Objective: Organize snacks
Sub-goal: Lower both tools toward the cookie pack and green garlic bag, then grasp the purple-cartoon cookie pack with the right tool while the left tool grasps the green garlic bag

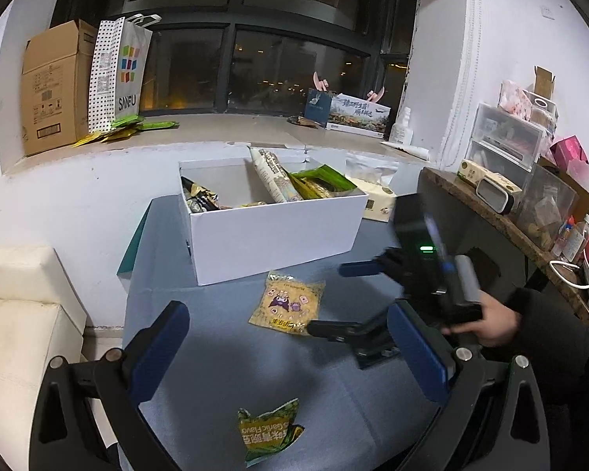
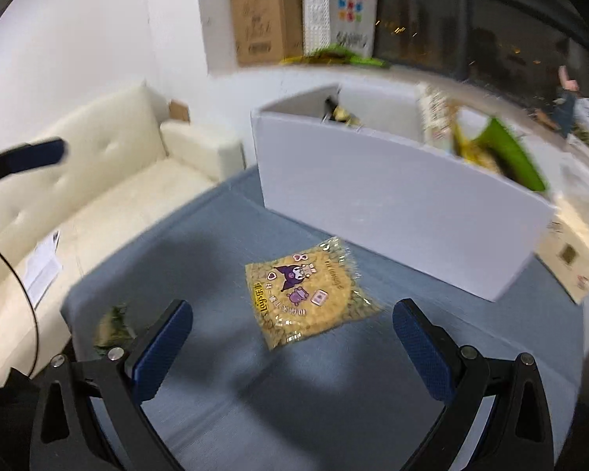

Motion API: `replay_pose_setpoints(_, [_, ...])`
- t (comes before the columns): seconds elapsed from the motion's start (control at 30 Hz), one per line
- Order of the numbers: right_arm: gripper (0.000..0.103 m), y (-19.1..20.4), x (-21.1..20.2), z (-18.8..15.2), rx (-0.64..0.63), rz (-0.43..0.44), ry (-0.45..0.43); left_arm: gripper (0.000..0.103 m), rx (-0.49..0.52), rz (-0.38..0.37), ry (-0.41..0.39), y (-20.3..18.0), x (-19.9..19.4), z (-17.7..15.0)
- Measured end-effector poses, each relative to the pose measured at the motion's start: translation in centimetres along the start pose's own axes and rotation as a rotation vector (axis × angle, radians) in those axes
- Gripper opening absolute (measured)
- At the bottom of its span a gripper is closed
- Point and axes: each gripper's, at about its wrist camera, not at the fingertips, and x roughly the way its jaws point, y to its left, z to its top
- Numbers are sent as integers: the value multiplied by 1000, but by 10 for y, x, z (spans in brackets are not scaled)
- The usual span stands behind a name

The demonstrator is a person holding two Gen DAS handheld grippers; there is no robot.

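Note:
A yellow snack packet [image 1: 287, 305] with a purple cartoon figure lies flat on the blue table, just in front of a white box [image 1: 275, 231] that holds several snacks. It also shows in the right wrist view [image 2: 308, 292], in front of the box [image 2: 392, 200]. A green snack packet [image 1: 269, 431] lies nearer, below my left gripper [image 1: 290, 341], which is open and empty. My right gripper [image 2: 292, 329] is open and empty, just short of the yellow packet; it also shows in the left wrist view [image 1: 330, 298] beside that packet. The green packet [image 2: 112, 327] is at the right view's lower left.
A cream sofa [image 2: 98, 196] stands left of the table. A cardboard box [image 1: 53, 86], a paper bag [image 1: 117, 74] and green packets [image 1: 125, 127] sit on the window sill. A tissue pack [image 1: 377, 204] lies right of the white box. A cluttered shelf [image 1: 522, 204] is at the right.

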Motion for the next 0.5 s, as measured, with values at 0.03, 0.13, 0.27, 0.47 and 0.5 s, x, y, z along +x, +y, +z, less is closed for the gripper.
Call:
replay_pose_setpoints(0.03, [103, -1, 11, 3, -9, 6, 23, 103, -1, 0, 2, 1, -1, -1])
replay_pose_setpoints(0.13, [103, -3, 33, 8, -32, -6, 62, 103, 2, 4, 11, 2, -2, -4])
replay_pose_setpoints(0.27, [103, -1, 60, 14, -69, -11, 120, 103, 10, 8, 24, 3, -3, -8])
replay_pose_setpoints(0.47, [103, -2, 89, 19, -102, -34, 172, 103, 0, 13, 39, 8, -2, -13])
replay_pose_setpoints(0.5, [103, -4, 93, 20, -92, -31, 179, 103, -1, 14, 41, 9, -2, -14])
